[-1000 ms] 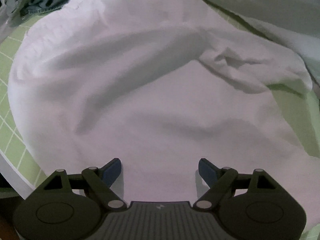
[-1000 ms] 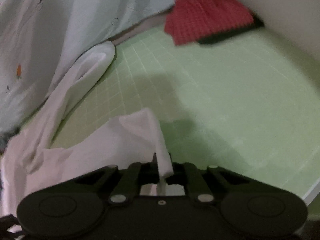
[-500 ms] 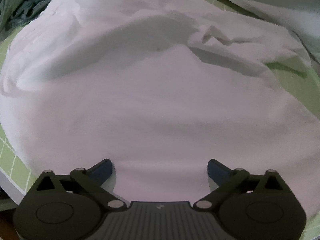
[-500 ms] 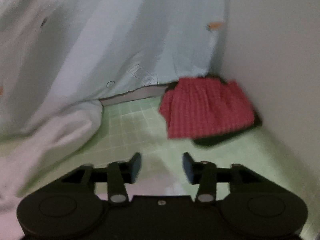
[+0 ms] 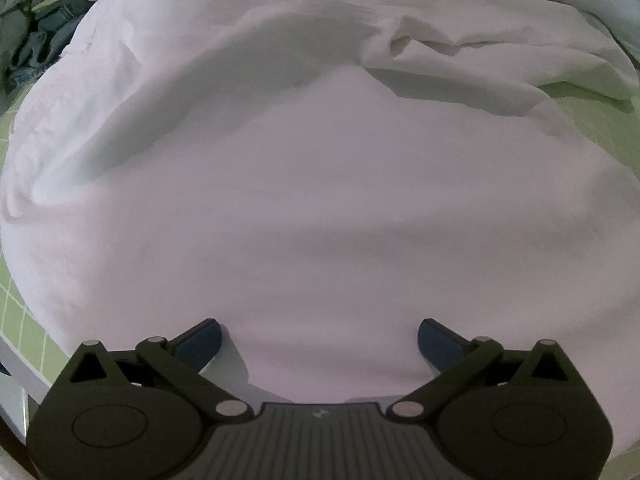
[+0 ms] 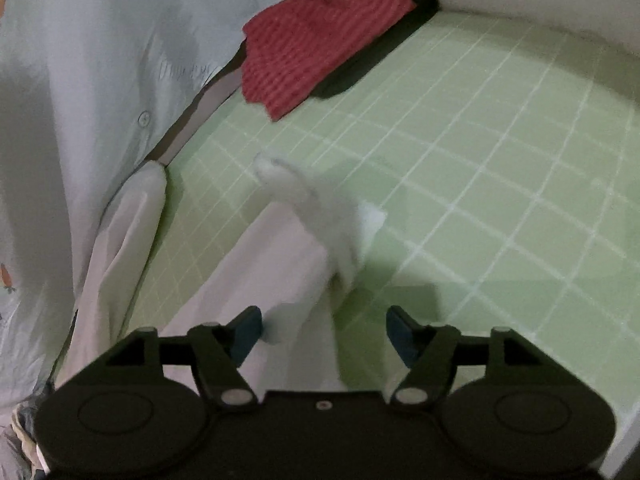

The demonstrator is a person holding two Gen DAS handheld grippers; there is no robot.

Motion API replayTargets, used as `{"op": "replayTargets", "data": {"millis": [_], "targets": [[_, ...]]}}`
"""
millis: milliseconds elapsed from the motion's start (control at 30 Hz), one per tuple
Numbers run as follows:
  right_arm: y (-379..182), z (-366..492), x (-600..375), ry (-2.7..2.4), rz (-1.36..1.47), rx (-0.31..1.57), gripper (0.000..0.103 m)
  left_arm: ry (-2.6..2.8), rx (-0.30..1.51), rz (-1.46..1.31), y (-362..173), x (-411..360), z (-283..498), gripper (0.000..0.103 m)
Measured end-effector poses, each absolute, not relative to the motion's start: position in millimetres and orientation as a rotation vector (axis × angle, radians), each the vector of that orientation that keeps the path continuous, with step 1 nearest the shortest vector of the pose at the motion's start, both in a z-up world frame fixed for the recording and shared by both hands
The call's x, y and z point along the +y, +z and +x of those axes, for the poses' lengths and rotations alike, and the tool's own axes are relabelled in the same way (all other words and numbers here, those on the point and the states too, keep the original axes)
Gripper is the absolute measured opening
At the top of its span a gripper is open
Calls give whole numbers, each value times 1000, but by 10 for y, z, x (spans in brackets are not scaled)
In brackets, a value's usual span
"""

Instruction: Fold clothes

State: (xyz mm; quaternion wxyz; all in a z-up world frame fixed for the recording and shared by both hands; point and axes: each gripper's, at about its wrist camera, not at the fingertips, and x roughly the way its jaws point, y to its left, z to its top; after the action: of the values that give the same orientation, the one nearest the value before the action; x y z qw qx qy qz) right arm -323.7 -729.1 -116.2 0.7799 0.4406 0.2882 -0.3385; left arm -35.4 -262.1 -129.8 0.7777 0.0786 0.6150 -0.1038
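Note:
A white garment [image 5: 320, 184] lies spread and rumpled on the green gridded mat, filling the left wrist view. My left gripper [image 5: 319, 342] is open just above its near part, holding nothing. In the right wrist view a corner of the white garment [image 6: 288, 248] lies on the mat [image 6: 500, 200], its tip sticking up and blurred. My right gripper [image 6: 324, 334] is open right over that corner, empty.
A folded red checked cloth [image 6: 316, 44] on a dark cloth sits at the mat's far corner by a white wall. A pale blue buttoned shirt [image 6: 100, 60] lies along the left. Denim and other clothes [image 5: 36, 40] are piled at the far left.
My right gripper let go of the white corner, opened, swung up toward the wall and came back down over the corner. My left gripper opened wider and moved closer over the garment.

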Motion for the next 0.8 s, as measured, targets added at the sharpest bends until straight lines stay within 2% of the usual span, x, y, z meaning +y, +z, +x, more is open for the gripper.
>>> {"op": "replayTargets", "data": {"millis": [67,167,200,233,333,467,533,667,733,800], "targets": [[-1180,-3189,-7294,-732,964,632,66,-203,1339,148,-1276,-2523,-299,103],[-1139,-3044,-7301,-716,960,651,29,-166,1332,111,-1214,-2327,-209,103],[-1077,-2966,-7271,-732,920,676,21,-155,1326,98,-1188,-2257,-180,103],[-996,-2864,-7222,-750,848,698,17,-148,1319,90,-1165,-2186,-151,103],[-732,-2406,-6883,-767,498,754,13,-133,1303,86,-1123,-1997,-54,103],[-622,-1722,-6067,-681,2,776,12,-122,1317,63,-1136,-1786,108,103],[-679,-1456,-5751,-568,-31,793,14,-123,1318,39,-1139,-1702,211,103],[-1021,-1021,-5513,-421,134,932,20,-145,1341,38,-1183,-1672,431,103],[-1022,-1009,-5411,-453,119,941,25,-177,1353,61,-1206,-1707,527,103],[-898,-1105,-5406,-411,157,913,45,-186,1364,76,-1249,-1741,588,103]]}}
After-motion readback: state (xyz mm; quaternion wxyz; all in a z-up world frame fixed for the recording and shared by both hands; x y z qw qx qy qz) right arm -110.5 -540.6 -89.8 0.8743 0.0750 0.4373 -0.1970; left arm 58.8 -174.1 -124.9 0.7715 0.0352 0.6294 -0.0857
